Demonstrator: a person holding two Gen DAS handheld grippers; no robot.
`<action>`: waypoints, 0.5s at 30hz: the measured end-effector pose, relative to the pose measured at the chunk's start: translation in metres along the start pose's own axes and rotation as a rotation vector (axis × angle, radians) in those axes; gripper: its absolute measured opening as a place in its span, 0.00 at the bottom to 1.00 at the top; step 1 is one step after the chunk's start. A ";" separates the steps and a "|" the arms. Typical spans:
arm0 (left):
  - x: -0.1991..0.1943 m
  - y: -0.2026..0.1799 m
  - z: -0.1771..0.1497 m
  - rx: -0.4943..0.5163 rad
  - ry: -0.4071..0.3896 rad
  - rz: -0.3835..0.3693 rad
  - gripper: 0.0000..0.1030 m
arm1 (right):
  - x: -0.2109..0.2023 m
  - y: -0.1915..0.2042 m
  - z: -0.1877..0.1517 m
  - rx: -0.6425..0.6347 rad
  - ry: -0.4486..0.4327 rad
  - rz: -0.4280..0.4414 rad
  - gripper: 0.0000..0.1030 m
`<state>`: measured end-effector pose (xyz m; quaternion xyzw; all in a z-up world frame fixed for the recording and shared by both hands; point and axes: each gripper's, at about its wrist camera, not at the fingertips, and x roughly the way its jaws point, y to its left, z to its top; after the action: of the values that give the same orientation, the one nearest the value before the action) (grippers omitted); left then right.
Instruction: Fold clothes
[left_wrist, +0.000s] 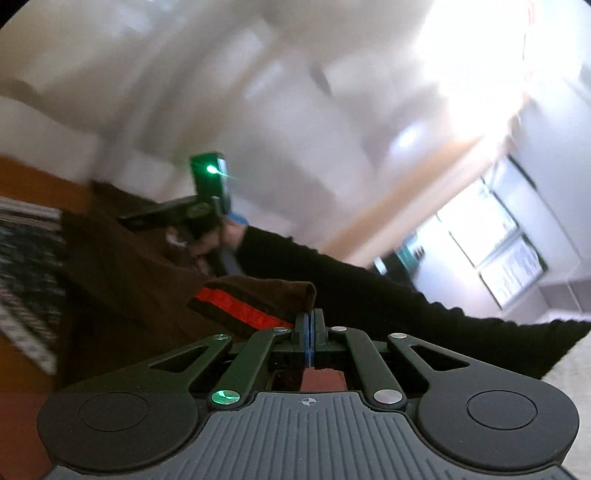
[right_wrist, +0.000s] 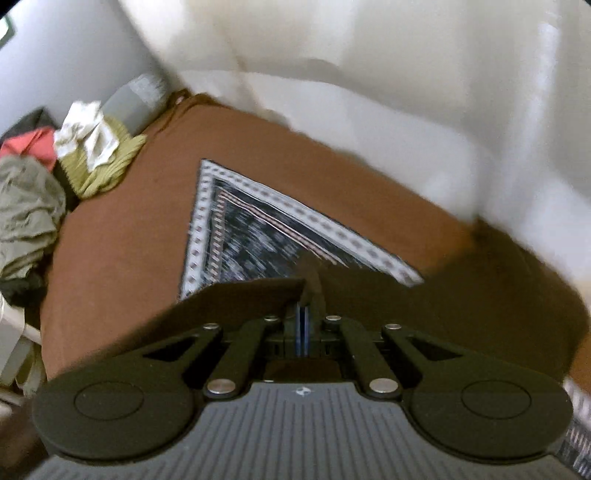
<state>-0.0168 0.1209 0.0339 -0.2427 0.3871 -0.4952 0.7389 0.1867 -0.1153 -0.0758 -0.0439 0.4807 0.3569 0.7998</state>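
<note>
Brown bedcover (right_wrist: 122, 236), matte and smooth, spread over the work surface; a dark woven cloth (right_wrist: 255, 229) with a pale dotted border and thin striped bands lies flat on it, its corner pointing away from the right wrist camera. White fabric or bedding (right_wrist: 369, 110), blurred, rises beyond the far edge. At the left end sits a heap of clothes (right_wrist: 96, 155): an olive knit, a crumpled white piece, a red piece, a grey-green piece, all loosely bunched. Pale walls and a bright window (left_wrist: 491, 240) show in the left wrist view, much smeared. Dark brown garment (left_wrist: 147, 273), soft, with a red band at a folded edge, lifted off the cover and held at two points. Left gripper (left_wrist: 309, 317), black linkage with blue pads, clamped tight on the garment's edge beside the red band. Right gripper (right_wrist: 303, 314), same build, pinched closed on a dark brown fold. A hand (left_wrist: 225, 236) in a black knit sleeve (left_wrist: 369, 291) carries the right gripper, seen from the left camera.
</note>
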 end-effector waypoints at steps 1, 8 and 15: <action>0.018 0.002 -0.003 -0.006 0.028 -0.004 0.00 | -0.002 -0.010 -0.013 0.029 -0.007 -0.002 0.02; 0.141 0.026 -0.037 -0.025 0.192 0.089 0.00 | -0.002 -0.071 -0.110 0.230 0.011 -0.135 0.14; 0.200 0.043 -0.065 0.013 0.292 0.186 0.00 | -0.091 -0.077 -0.201 0.379 -0.107 -0.203 0.33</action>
<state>-0.0040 -0.0449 -0.1018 -0.1266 0.5080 -0.4571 0.7190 0.0599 -0.3037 -0.1311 0.0781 0.4892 0.1797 0.8499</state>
